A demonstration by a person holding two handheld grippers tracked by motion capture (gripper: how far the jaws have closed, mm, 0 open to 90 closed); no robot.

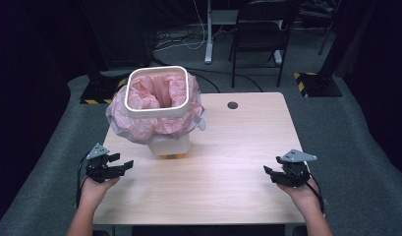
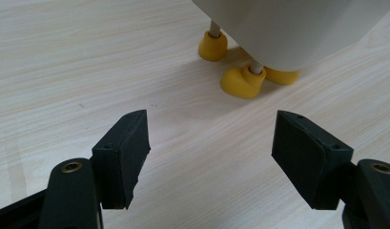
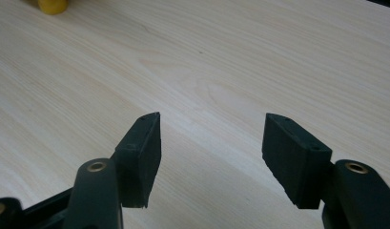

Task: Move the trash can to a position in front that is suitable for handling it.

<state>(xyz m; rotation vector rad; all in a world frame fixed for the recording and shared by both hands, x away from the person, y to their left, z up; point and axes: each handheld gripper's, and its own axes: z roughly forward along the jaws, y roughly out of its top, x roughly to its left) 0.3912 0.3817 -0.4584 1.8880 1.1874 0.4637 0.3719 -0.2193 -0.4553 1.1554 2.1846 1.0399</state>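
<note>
on the table (image 1: 238,147), both the left gripper (image 1: 121,162) and right gripper (image 1: 270,170) gape empty near the bin (image 1: 169,143).

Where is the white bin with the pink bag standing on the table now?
In the high view, the white bin stands on the table's far left part, beyond the left gripper and left of the small round hole.
</note>
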